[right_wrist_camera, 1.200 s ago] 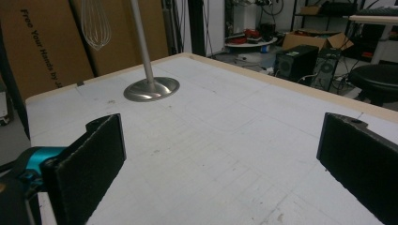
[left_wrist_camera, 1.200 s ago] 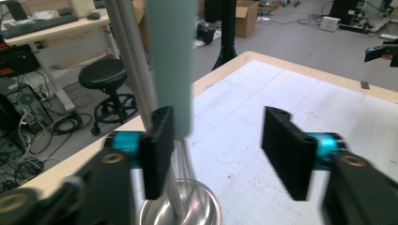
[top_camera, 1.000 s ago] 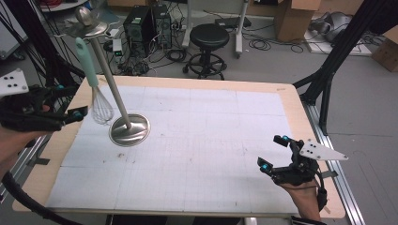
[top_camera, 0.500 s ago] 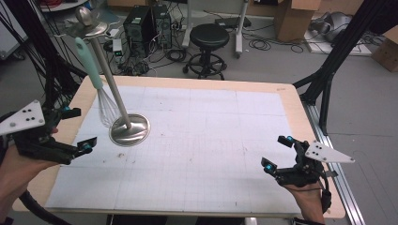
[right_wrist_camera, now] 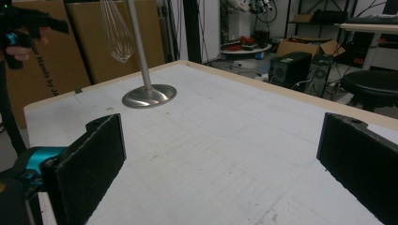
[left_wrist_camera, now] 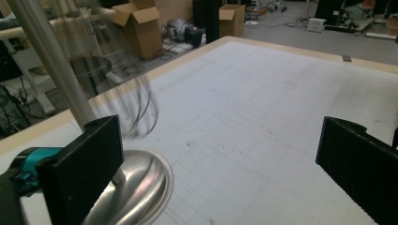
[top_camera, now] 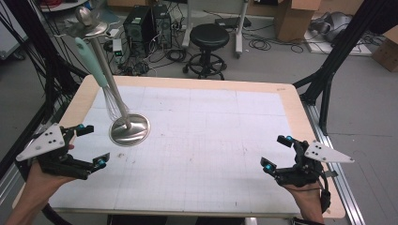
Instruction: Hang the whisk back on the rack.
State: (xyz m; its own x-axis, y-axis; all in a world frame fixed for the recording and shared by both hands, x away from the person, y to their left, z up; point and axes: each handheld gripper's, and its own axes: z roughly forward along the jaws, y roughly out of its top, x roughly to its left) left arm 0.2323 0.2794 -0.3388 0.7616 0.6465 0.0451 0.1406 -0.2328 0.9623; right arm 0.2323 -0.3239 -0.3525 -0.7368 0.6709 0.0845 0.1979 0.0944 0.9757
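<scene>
Whisk (top_camera: 101,79) hanging on stand (top_camera: 129,130) at counter (top_camera: 197,86) left, left gripper (top_camera: 91,145) near it, jaws just spread, empty; right gripper (top_camera: 277,152) near right, jaws spread, empty.

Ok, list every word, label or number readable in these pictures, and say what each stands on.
"Our Hands by Ja": partial print, cut off by the stand's pole, running up the side of the cardboard box behind the table in the right gripper view.
Any print on the other cardboard boxes is too small or blurred to read.
</scene>
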